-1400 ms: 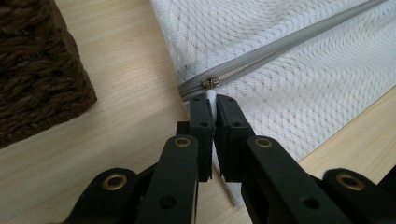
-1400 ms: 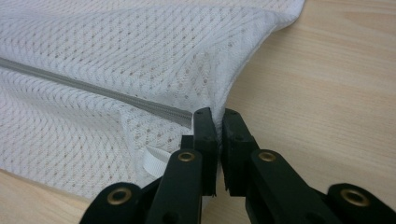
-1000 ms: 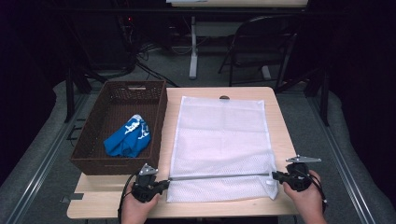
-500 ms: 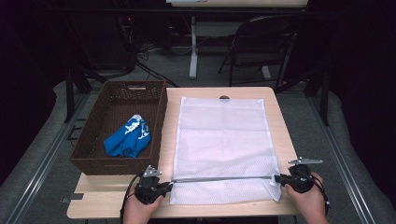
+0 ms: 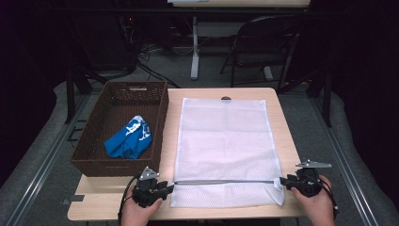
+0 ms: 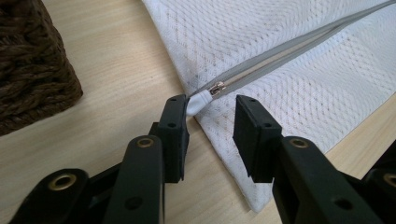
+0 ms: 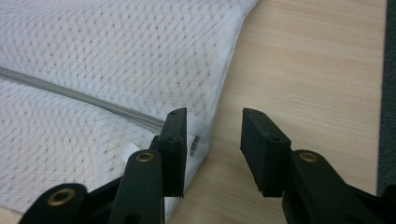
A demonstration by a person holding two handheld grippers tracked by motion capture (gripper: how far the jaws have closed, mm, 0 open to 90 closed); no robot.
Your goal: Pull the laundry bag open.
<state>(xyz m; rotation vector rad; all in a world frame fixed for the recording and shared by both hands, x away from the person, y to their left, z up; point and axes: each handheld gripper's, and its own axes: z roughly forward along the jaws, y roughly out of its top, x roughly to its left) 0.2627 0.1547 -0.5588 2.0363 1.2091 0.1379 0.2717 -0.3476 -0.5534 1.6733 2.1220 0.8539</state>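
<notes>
A dim room with cables, a dark chair and table legs is lying beyond a pale wooden counter [image 5: 287, 141]. A white mesh laundry bag [image 5: 227, 141] is lying flat across the middle of the counter, its grey zipper [image 5: 225, 181] running crosswise near the person's edge. Just beside the bag's left edge, a brown wicker basket [image 5: 89, 141] is sitting with a crumpled blue cloth [image 5: 128, 140] lying inside it.

The left claw [image 5: 165, 187] is sitting at the left end of the zipper. In the left gripper view its jaws are standing apart, gripping nothing, with the small metal zipper slider [image 6: 217, 88] and its white tab lying just ahead of the gap, the tab touching the tip of the jaw on that view's left. A corner of the basket is showing at that view's upper left.

The right claw [image 5: 283, 181] is sitting at the bag's right edge, by the other end of the zipper. In the right gripper view its jaws are also spread wide, one over the bag's hem and the other over bare wood, holding nothing.
</notes>
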